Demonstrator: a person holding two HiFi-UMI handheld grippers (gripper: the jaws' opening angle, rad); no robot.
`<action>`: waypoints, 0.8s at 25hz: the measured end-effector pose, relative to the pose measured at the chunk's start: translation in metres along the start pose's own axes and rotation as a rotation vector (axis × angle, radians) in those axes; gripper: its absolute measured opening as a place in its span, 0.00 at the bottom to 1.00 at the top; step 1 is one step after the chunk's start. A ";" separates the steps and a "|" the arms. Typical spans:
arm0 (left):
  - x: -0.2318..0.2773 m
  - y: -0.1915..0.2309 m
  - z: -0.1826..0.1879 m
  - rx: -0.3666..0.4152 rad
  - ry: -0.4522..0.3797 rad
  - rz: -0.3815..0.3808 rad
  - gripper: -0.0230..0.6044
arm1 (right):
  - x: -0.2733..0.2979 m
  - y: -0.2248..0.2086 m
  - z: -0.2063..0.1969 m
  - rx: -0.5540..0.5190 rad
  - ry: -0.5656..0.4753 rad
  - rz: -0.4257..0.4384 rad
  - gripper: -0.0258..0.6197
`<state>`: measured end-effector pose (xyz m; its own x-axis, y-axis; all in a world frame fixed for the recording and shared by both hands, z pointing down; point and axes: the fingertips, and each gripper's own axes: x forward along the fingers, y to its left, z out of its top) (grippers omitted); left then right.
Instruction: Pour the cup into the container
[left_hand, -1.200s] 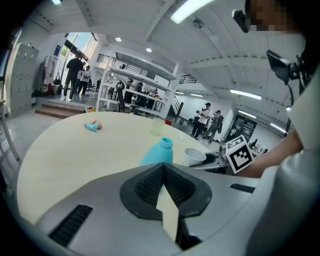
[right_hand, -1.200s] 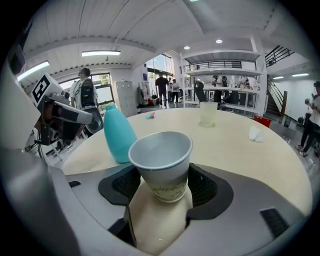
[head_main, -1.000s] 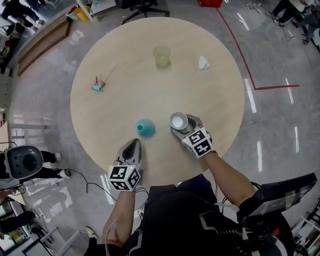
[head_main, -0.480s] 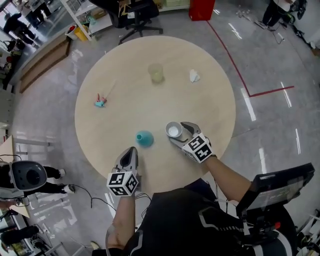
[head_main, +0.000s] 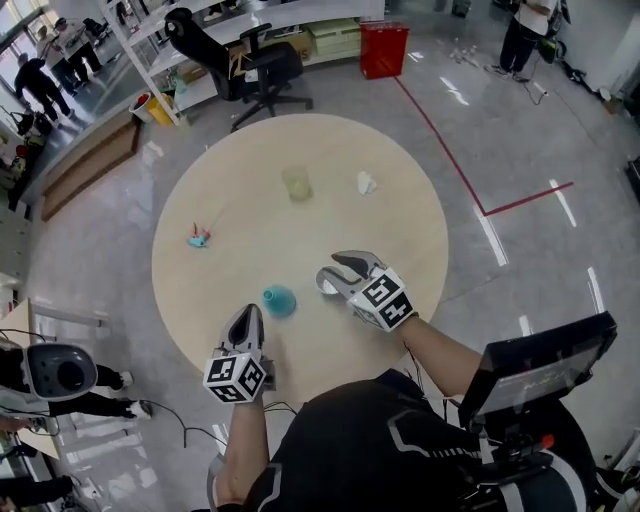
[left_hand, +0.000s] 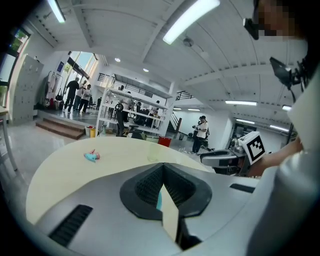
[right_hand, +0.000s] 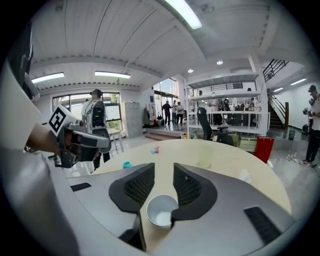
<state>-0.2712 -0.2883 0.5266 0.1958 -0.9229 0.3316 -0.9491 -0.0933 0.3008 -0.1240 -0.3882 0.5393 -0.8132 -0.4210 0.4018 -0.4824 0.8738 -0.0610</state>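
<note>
A small white cup stands upright on the round table, with a little white stuff at its bottom. My right gripper hangs above it; the cup shows below the jaws, untouched. Its jaws have just been closing, and a gap with nothing in it stays between the pads. The clear container stands at the far side of the table, faint beyond my right gripper's jaws. My left gripper is shut and empty near the table's front edge, its pads meeting.
A teal cone stands between the two grippers. A small teal and pink thing lies at the left, a crumpled white scrap right of the container. An office chair and red bin stand beyond the table.
Both grippers have lifted off the table. The cup, earlier between the right jaws, stays on the table below them. The right jaws stand narrower than before.
</note>
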 end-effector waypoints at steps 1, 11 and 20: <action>-0.002 -0.003 0.003 -0.001 -0.006 -0.001 0.04 | -0.004 0.001 0.008 0.006 -0.022 0.000 0.19; -0.016 -0.041 0.015 0.005 -0.046 0.008 0.04 | -0.037 0.001 0.020 0.070 -0.065 0.049 0.05; -0.040 -0.079 0.020 0.002 -0.109 0.046 0.04 | -0.066 0.011 0.026 0.016 -0.085 0.098 0.05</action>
<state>-0.2092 -0.2515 0.4715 0.1245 -0.9614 0.2453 -0.9569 -0.0510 0.2858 -0.0842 -0.3569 0.4881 -0.8808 -0.3536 0.3148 -0.4043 0.9078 -0.1113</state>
